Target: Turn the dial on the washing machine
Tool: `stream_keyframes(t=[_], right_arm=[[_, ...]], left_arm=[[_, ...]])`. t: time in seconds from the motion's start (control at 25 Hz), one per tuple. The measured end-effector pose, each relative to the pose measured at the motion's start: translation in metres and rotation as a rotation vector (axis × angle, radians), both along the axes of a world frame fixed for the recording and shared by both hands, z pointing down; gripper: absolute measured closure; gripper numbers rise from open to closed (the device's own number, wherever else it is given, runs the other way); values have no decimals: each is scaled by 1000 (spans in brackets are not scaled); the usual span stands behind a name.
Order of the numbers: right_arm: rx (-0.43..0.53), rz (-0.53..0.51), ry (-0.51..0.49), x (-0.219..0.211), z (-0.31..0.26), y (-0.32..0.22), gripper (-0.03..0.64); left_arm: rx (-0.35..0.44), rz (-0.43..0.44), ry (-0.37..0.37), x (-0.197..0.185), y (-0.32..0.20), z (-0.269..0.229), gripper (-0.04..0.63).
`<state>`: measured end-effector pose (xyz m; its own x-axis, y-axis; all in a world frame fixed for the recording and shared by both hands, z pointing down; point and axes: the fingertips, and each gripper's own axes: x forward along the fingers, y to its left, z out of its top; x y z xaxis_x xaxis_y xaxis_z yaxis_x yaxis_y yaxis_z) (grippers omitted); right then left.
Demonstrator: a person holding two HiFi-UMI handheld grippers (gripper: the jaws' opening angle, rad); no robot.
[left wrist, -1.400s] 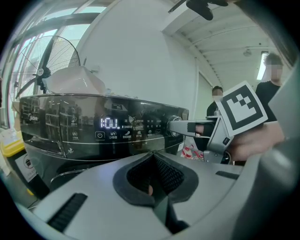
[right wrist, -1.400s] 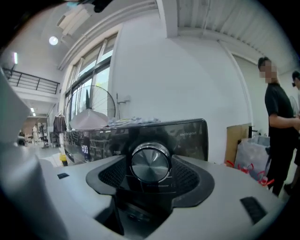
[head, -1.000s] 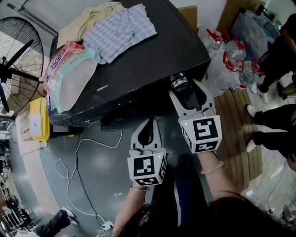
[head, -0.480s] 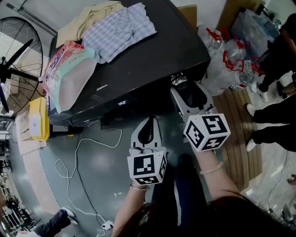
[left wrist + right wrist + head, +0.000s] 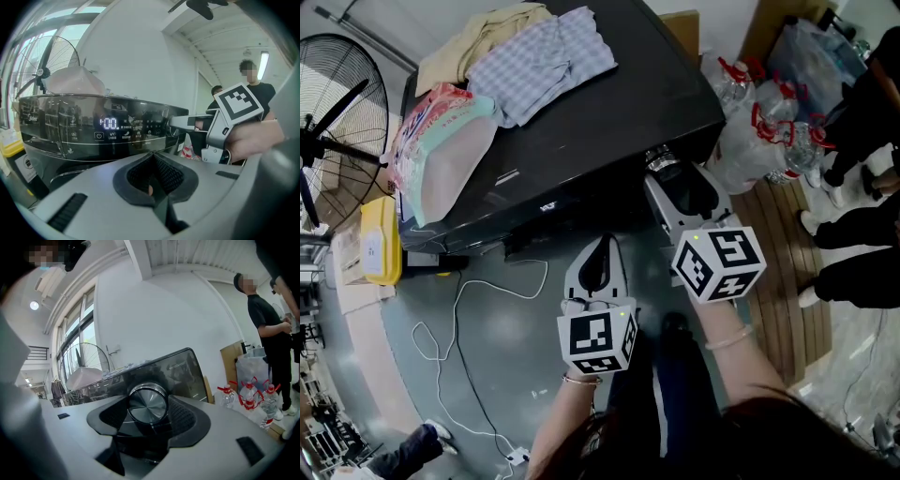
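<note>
A black washing machine point(image 5: 623, 98) is seen from above, with a glossy dark top. Along its front a dark control panel point(image 5: 70, 126) is lit, with white digits and a row of small icons beside them. At the right end of the panel a round dial point(image 5: 147, 402) is mounted, with a brushed silver face and a bright chrome rim, facing outward from the front. The dial is held on both sides between the black padded jaws of the right hand-held gripper point(image 5: 666, 176).

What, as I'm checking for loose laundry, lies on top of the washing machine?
A checked cloth, a beige garment and a plastic-wrapped pack; the lid under them is hidden.
</note>
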<state>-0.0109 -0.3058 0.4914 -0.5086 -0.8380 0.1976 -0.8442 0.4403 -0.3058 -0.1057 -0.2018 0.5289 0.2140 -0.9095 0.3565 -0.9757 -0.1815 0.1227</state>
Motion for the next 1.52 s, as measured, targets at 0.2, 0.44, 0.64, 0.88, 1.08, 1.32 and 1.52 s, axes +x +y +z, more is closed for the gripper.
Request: stream_keyframes(t=[0.2,0.44,0.64,0.88,1.08,1.32,1.52], right_arm=[[-2,-9,8,0,0,0,325],[0,-25,59,1,0,6,325],[11,-37,92,2,-4,14,327],[13,-74,138,4,-9,32,352],[10,-114,168,5,-16,44,401],[11,-182,197,4,-29,62,461],[13,-229,207,6,-40,77,496]], left_arm=[[2,-6,-5,0,2,-2,581],[1,-21,-8,-2,4,-6,581],[4,-31,-11,-4,7,-11,581],[9,-40,-25,-3,13,-22,581],[15,-55,-38,-4,18,-36,581],[4,-75,-30,2,30,-51,581],[8,-91,-33,12,40,-67,581]])
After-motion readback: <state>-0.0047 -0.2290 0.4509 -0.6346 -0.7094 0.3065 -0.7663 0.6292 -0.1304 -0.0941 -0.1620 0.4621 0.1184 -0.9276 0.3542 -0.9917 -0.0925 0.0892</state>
